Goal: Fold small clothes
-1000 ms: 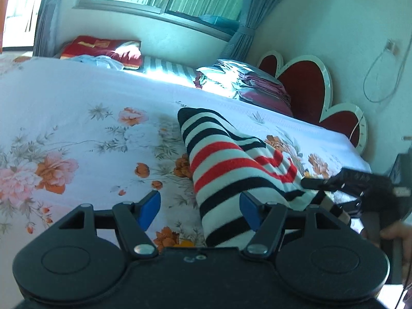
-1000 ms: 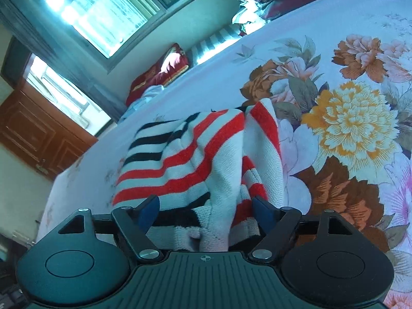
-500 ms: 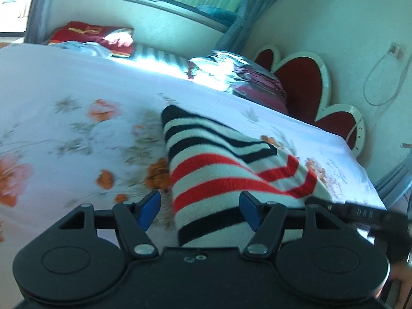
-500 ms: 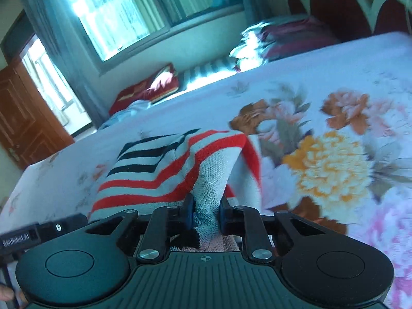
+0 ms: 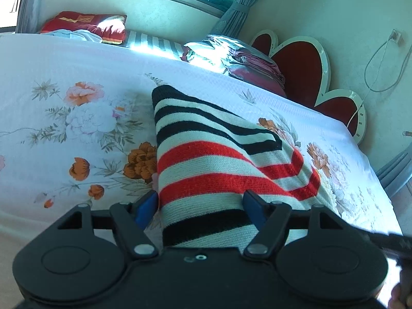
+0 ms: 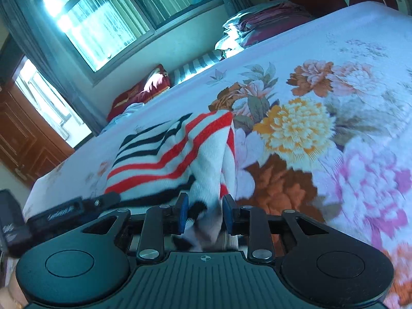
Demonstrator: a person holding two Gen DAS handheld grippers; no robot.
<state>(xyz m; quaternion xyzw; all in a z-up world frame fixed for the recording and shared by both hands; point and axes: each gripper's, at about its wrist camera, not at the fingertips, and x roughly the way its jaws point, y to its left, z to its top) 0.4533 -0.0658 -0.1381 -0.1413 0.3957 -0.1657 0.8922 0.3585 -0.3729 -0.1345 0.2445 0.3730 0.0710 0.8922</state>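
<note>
A small knitted garment [image 5: 219, 164] with black, red and white stripes lies on the floral bed sheet [image 5: 77, 118]. My left gripper [image 5: 200, 207] is open, its blue pads either side of the garment's near end. In the right wrist view the same garment [image 6: 175, 154] is bunched at its near edge. My right gripper [image 6: 204, 212] is shut on that bunched edge, with cloth pinched between the blue pads [image 6: 182, 212]. The left gripper's body [image 6: 72, 208] shows at the lower left of that view.
A stack of folded bedding [image 5: 239, 56] and a red pillow [image 5: 87, 25] lie at the far side of the bed. A red heart-shaped headboard [image 5: 303, 72] stands on the right. A window [image 6: 108, 18] and a wooden door [image 6: 23, 139] are behind.
My right gripper closed on the garment's near edge and has lifted it slightly. My left gripper moved forward so the garment's near end now sits between its open pads.
</note>
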